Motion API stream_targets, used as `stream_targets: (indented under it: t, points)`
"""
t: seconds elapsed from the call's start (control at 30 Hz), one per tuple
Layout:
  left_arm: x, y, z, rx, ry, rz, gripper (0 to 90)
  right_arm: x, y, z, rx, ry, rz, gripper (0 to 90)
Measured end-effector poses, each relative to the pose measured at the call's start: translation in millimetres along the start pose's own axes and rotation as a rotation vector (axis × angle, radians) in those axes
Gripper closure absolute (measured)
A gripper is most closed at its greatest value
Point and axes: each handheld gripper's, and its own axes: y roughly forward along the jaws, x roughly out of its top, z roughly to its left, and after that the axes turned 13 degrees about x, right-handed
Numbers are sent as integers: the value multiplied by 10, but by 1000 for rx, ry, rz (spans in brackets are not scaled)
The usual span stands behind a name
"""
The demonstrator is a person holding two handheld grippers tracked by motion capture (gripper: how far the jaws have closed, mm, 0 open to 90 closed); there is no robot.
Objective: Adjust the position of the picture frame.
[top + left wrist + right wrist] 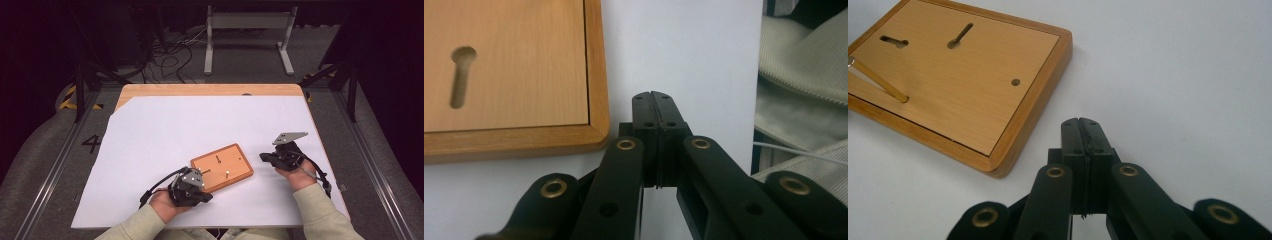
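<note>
A flat wooden board [222, 167] with keyhole slots lies on the white sheet [165, 130], near the front middle. My left gripper [206, 198] rests just off the board's near left corner, with its jaws pressed together and nothing between them. In the left gripper view the shut gripper [654, 97] sits beside the board's rounded corner [524, 65], which has a keyhole slot [461, 75]. My right gripper [263, 157] lies to the right of the board and points at it, also shut and empty. The right gripper view shows the gripper [1079, 122] short of the board [963, 85], where a thin brass pin [878, 80] leans from a hole.
The sheet covers most of a wooden table [210, 90]; its right edge runs close to my right hand. A person's pale sleeve [804, 65] lies beyond the sheet's edge in the left gripper view. A white metal frame [247, 37] and cables stand on the floor behind the table.
</note>
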Motion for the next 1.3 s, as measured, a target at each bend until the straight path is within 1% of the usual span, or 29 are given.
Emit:
stream_targets:
  t: [0.07,0.1,0.13,0.17,0.23,0.3,0.37,0.43,0.57,0.6,0.63,0.67,0.7,0.73,0.77,0.83,0.87,0.93,0.97,1.0,1.03,1.13,1.17,1.23,1.3]
  points:
    - [-7,16,23,23,-7,12,898,2,-2,4,-1,1,-2,900]
    - [-16,11,46,14,-20,6,898,3,-7,6,-1,1,-3,900]
    - [-20,5,64,14,-38,-4,899,5,-13,8,0,-1,-5,900]
    - [-19,1,72,16,-39,5,899,5,-13,8,0,-1,-5,900]
    - [-24,7,85,37,-43,-1,898,3,-12,11,2,-3,-3,900]
    - [-29,5,116,58,-59,-2,899,3,-12,12,2,-3,-3,900]
    - [-41,3,181,87,-94,-9,898,4,-15,18,1,-4,-5,900]
    - [-46,5,237,109,-114,-15,898,5,-18,22,1,-5,-6,900]
    - [-47,16,326,156,-129,-30,898,1,-17,28,3,-7,-4,900]
    - [-47,17,333,161,-134,-28,898,0,-17,31,3,-7,-2,900]
    - [-45,22,350,176,-133,-38,898,-1,-17,33,4,-8,-2,900]
    - [-47,23,358,183,-146,-34,898,-2,-16,37,1,-7,-1,900]
    - [-47,25,374,197,-141,-39,898,-3,-15,41,1,-9,1,900]
    - [-50,23,389,194,-154,-33,898,-4,-13,42,2,-9,0,900]
    - [-52,31,416,203,-154,-40,898,-6,-11,43,3,-10,1,900]
    - [-66,39,428,193,-176,-42,897,-8,-7,45,3,-10,2,900]
    - [-70,20,431,185,-175,-48,897,-8,-7,46,3,-11,2,900]
    - [-78,-38,427,167,-174,-83,894,-8,-16,51,2,-13,-2,900]
    - [-83,-75,423,158,-174,-87,877,-7,-25,51,0,-14,-5,900]
    - [-87,-103,430,160,-169,-108,848,-6,-35,52,-2,-14,-9,900]
    - [-93,-138,431,158,-180,-125,822,-6,-45,51,-4,-14,-13,900]
    - [-101,-209,455,178,-192,-179,769,-11,-79,46,-6,-22,-29,893]
    - [-105,-241,457,187,-192,-197,750,-12,-95,50,-1,-34,-41,881]
    - [-107,-284,454,205,-194,-231,725,-19,-141,83,18,-90,-70,856]
    - [-107,-323,465,222,-202,-256,694,-37,-191,106,14,-131,-95,826]
